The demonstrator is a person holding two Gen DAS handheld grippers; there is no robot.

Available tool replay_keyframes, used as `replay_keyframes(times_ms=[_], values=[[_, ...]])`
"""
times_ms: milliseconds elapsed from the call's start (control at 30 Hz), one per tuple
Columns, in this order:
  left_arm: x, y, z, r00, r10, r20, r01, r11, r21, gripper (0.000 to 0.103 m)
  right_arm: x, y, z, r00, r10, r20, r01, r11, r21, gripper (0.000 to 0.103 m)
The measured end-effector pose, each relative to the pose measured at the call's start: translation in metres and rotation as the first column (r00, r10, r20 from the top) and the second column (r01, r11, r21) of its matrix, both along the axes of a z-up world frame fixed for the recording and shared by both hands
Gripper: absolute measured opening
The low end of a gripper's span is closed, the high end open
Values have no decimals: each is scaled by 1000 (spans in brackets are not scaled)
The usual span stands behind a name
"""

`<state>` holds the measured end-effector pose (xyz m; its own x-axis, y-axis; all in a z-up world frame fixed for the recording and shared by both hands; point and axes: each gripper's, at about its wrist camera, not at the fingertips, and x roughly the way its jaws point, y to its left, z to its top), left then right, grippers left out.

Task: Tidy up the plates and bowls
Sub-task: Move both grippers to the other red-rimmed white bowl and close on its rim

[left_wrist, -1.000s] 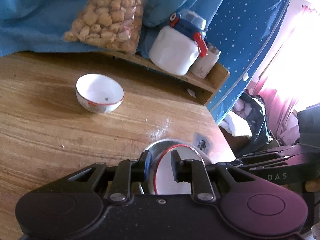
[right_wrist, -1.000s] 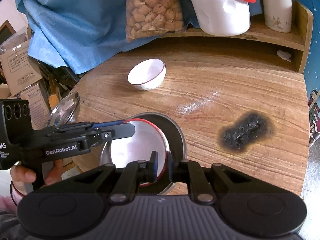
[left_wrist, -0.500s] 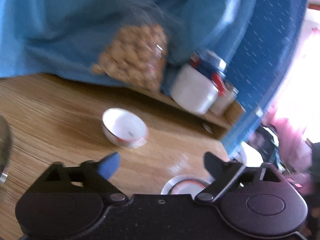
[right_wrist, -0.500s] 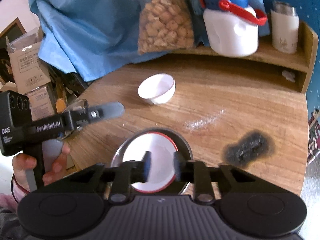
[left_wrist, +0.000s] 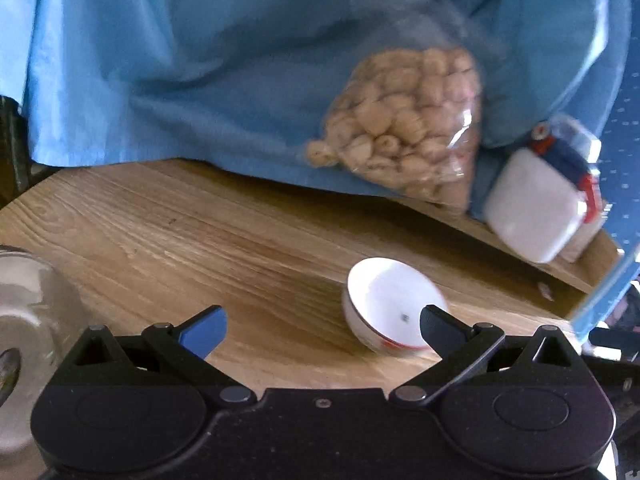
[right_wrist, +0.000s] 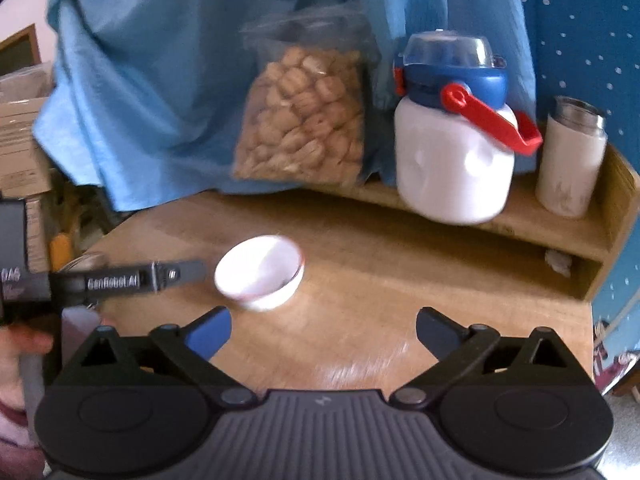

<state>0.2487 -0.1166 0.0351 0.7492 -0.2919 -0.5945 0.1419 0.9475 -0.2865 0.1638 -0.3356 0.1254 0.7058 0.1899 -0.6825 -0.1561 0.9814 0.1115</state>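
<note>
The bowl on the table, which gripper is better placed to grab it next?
Left, probably. The left gripper is open with the bowl just ahead, touching its right finger. The right gripper, jaws opening and empty, sits farther back.

Left gripper [left_wrist: 322, 326]: jaws spread wide, nothing between them, pointing forward and downward.
Left gripper fingers [left_wrist: 202, 334]: one blue-faced pad at the left of its own view, one dark pad at the right, well apart.
Left gripper from the right wrist view [right_wrist: 176, 274]: seen side-on at the left edge, reaching in level across the picture, lettering along its body.
Person's hand [right_wrist: 20, 344]: wrapped around the left gripper's handle at the lower left edge, mostly cut off.
Right gripper [right_wrist: 322, 330]: jaws opening, now spread wide with nothing between them, tilted downward.
Right gripper fingers [right_wrist: 210, 334]: blue-faced pad left, dark pad right, both free.
</note>
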Motion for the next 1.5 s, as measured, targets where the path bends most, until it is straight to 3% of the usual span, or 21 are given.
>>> replay_keyframes(times_ms=[267,700,967,1033,1133,1233,1500], values=[[21,-15,-10,1000,-28,-8,28,999,40,102,67,-2,-19,995,-11,-103,8,999,-36,101],[22,-20,-10,999,-36,-17,36,999,1,101,94,-1,-32,992,-1,-124,-1,1000,-11,95],[21,-22,-10,995,-96,-14,96,995,-38,70,98,5,-39,988,23,-154,-19,999,28,78],[21,-22,-10,994,-107,-16,106,993,-45,53,97,6,-42,986,30,-164,-24,999,40,71],[22,-23,-11,993,-114,-25,112,992,-58,40,98,7,-47,983,42,-181,-34,998,49,64],[22,-22,-13,992,-120,-41,118,991,-67,33,98,8,-48,980,60,-188,-48,996,69,60],[22,-17,-18,992,-109,-56,104,991,-86,28,100,16,-50,974,109,-200,-90,991,101,45]])
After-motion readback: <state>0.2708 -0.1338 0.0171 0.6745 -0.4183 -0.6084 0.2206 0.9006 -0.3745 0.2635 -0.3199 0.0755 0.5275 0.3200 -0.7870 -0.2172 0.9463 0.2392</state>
